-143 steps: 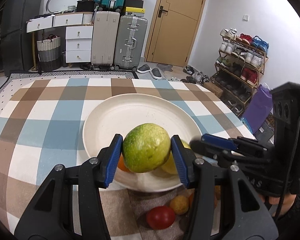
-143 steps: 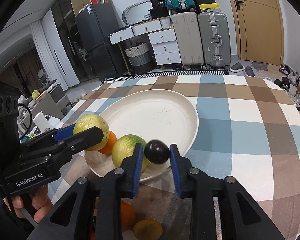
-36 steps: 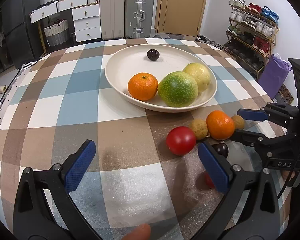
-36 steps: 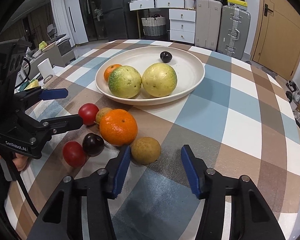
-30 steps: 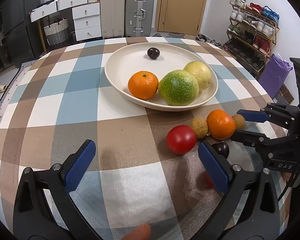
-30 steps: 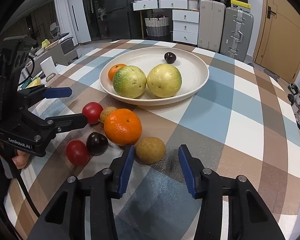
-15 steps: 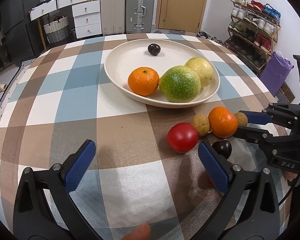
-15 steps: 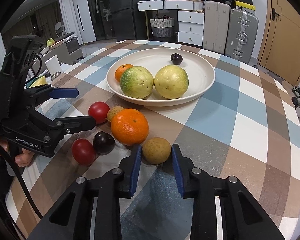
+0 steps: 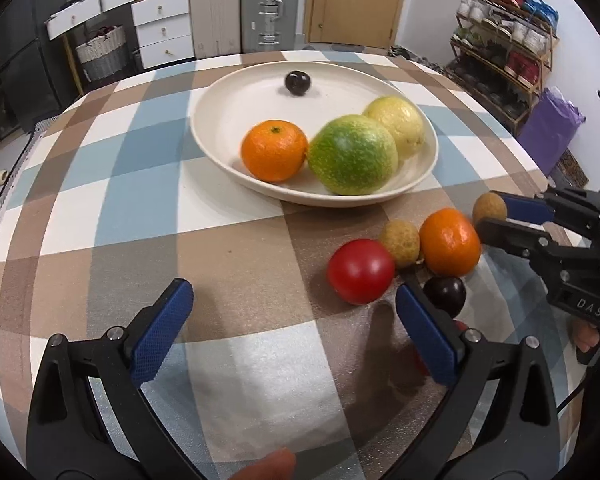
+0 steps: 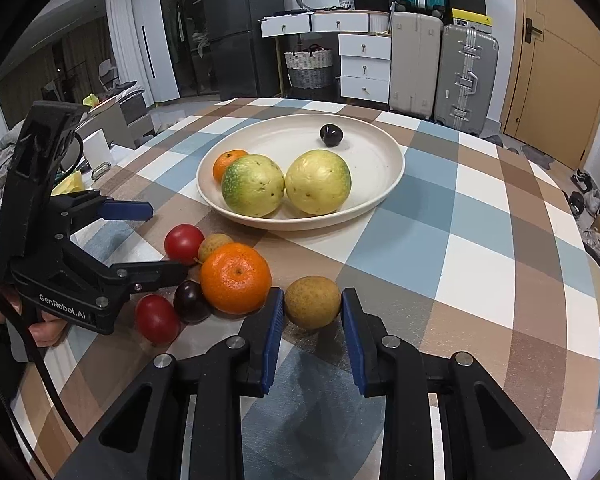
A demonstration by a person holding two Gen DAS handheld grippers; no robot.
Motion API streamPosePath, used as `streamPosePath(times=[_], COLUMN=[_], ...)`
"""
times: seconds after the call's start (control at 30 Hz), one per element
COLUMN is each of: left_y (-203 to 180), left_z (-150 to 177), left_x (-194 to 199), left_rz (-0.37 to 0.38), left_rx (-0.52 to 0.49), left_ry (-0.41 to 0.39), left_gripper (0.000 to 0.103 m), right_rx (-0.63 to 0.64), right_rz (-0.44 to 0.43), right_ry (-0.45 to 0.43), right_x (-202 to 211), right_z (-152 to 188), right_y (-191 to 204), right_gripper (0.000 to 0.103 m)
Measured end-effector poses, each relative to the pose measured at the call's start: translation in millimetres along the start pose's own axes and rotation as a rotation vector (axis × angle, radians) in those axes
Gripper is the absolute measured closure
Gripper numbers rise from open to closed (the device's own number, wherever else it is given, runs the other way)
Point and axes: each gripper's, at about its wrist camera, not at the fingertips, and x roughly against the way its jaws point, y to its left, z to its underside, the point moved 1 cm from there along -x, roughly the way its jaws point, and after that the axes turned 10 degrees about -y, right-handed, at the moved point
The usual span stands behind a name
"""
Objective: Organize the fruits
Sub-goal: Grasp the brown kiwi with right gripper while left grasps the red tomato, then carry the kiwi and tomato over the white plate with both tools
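brown fruit (image 10: 313,306), roundish with no clear long axis, clamped by right gripper (image 10: 311,322).

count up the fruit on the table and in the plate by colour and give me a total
Orange: 2, one in the plate at, one on the table
Green: 1
Yellow: 1
Dark purple: 2
Red: 2
Tan-brown: 2
Total: 10

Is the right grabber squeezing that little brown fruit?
Touching. In the right wrist view the right gripper has both blue pads pressed against the small brown fruit, with no gap on either side.
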Motion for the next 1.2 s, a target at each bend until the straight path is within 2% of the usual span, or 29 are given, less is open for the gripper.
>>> streamPosePath(times=[0.07, 0.27, 0.43, 0.57, 0.7, 0.87, 1.2], left_y=[-3, -5, -11, -20, -29, -32, -14], left_z=[-1, -4, -6, -5, -2, 0, -3], left_x=[-2, -2, -1, 0, 6, 11, 26], left_rz=[-0.002, 0.008, 0.043, 0.056, 0.1, 0.107, 0.105], left_rx=[-0.015, -0.03, -0.061, -0.108, -0.13, -0.139, -0.062], left_ry=[0.003, -0.01, -0.023, -0.032, -0.044, -0.065, -0.126], left_gripper=[0.004, 0.019, 0.039, 0.05, 0.074, 0.074, 0.074], right_rx=[0.0, -0.001, 0.0, -0.001, 0.0, -0.002, 0.002], right_rz=[0.002, 0.003, 0.005, 0.004, 0.003, 0.002, -0.004], right_ry=[0.002, 0.001, 0.001, 0.002, 0.001, -0.001, -0.019], right_x=[0, 0, 0, 0, 0, 0, 3], right_z=[0, 0, 0, 0, 0, 0, -1], right_y=[0, 0, -1, -1, -1, -1, 1], right_gripper=[0.073, 0.073, 0.073, 0.073, 0.073, 0.073, 0.073])
